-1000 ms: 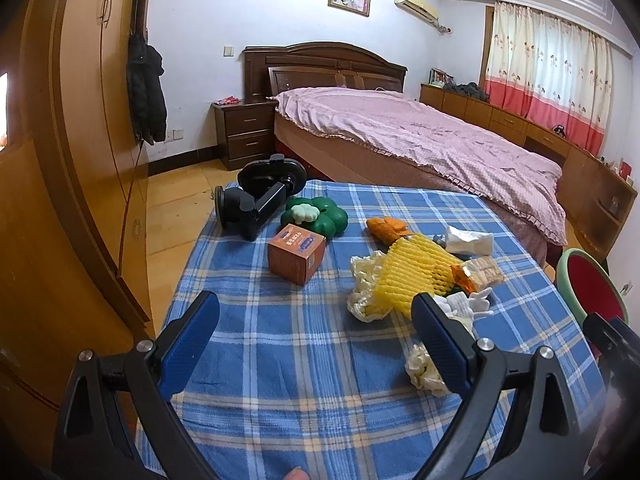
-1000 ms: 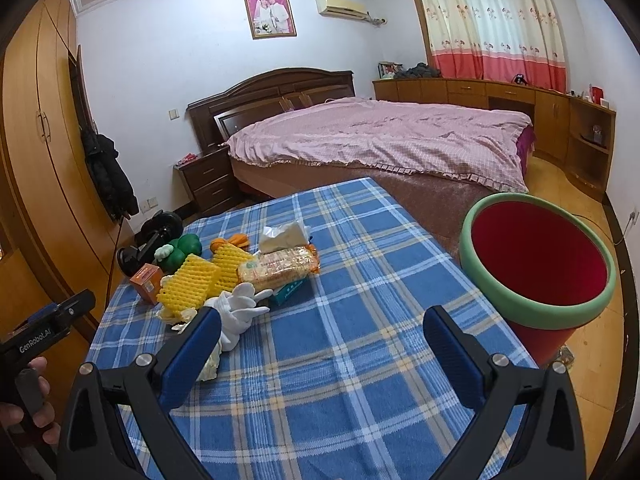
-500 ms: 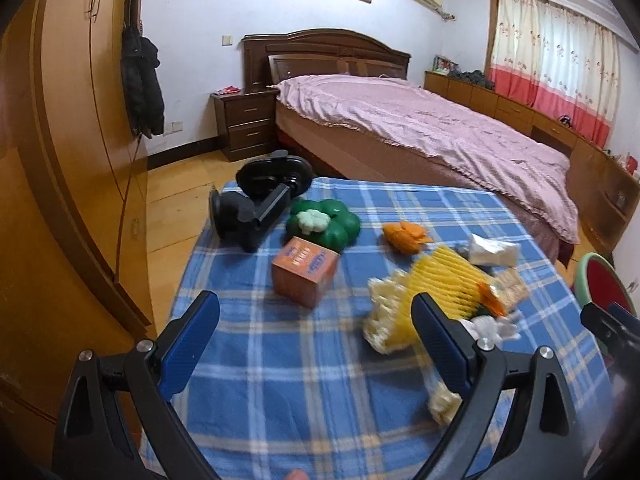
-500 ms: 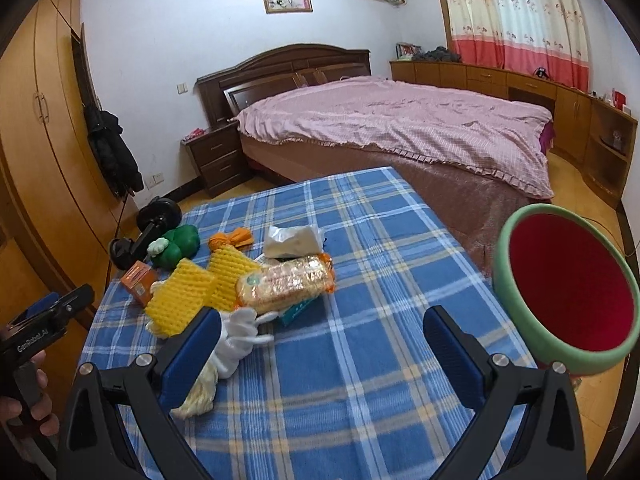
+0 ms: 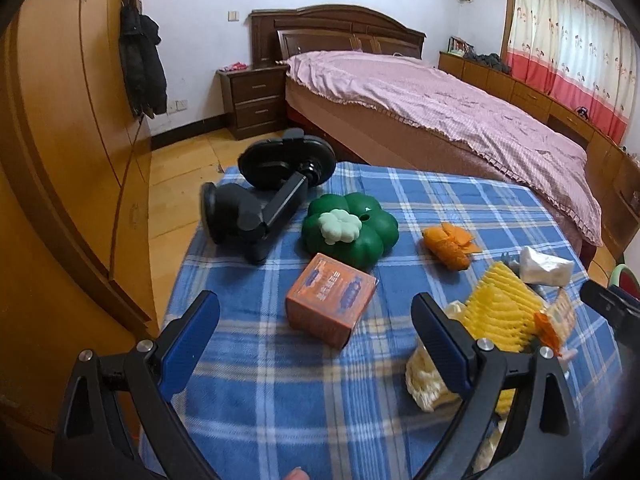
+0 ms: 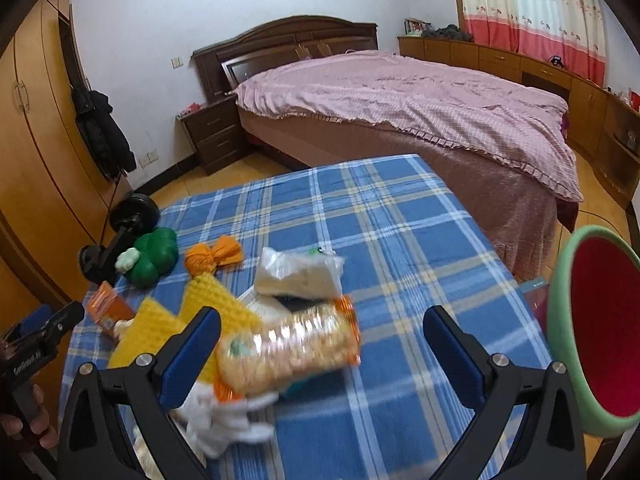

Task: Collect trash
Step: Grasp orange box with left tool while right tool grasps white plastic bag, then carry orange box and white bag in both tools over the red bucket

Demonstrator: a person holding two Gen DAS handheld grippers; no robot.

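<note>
Trash lies on the blue plaid table (image 5: pixel 256 384): an orange carton box (image 5: pixel 330 298), yellow foam netting (image 5: pixel 498 312), an orange peel (image 5: pixel 448 242) and a white crumpled wrapper (image 5: pixel 546 268). My left gripper (image 5: pixel 316 336) is open, with the box just ahead between its jaws. My right gripper (image 6: pixel 320 348) is open, low over a cracker packet (image 6: pixel 288 350), which lies beside its left jaw. White foam (image 6: pixel 224 420) lies below the packet. A red bin with a green rim (image 6: pixel 596 332) stands off the table's right edge.
A black phone holder (image 5: pixel 272 196) and a green clover-shaped object (image 5: pixel 352 228) sit at the table's far left. A bed (image 6: pixel 400 96), a nightstand (image 5: pixel 252 100) and wardrobes (image 5: pixel 48 152) surround the table.
Both grippers have moved forward and lower toward the trash. The box now sits closer to the left jaws; the cracker packet is now close under the right gripper.
</note>
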